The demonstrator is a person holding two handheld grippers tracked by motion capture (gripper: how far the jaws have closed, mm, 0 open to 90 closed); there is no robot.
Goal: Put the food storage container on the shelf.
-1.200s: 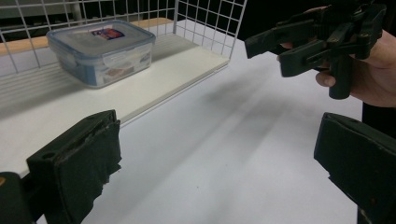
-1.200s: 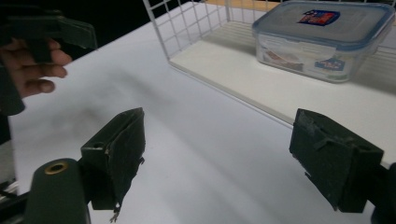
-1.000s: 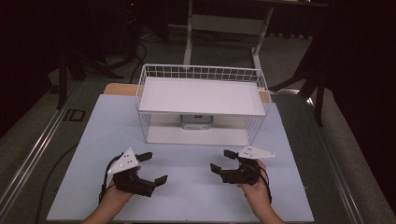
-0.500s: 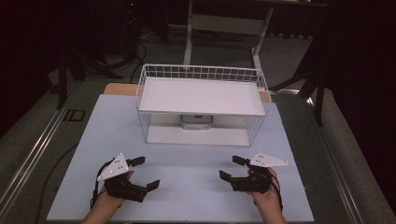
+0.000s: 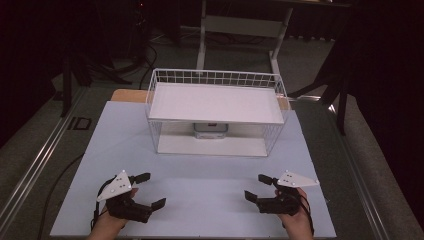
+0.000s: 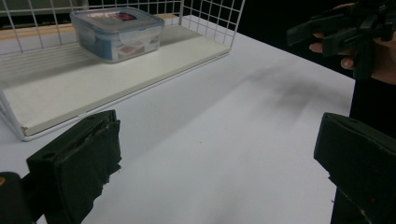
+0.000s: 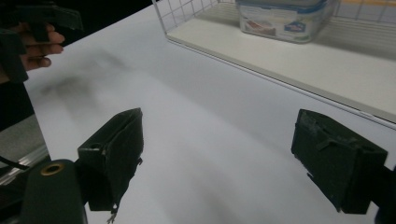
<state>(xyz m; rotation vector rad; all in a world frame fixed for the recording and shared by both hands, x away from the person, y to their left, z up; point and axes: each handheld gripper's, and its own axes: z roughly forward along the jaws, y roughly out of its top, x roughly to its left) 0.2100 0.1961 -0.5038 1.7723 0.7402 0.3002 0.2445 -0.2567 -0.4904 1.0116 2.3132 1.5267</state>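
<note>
Both the left tool [image 5: 149, 190] and the right tool [image 5: 259, 187] rest with jaws spread wide and empty at the near edge of the white desk [image 5: 210, 180], well apart from the lidded plastic food container [image 6: 117, 31] sitting on the lower shelf of the white wire rack [image 5: 215, 102] at the far side.

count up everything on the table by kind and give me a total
Hand-held gripper: 2, left and right, both open and empty
Wire rack: 1
Clear lidded box: 1, on the rack's lower shelf
Total: 4
</note>
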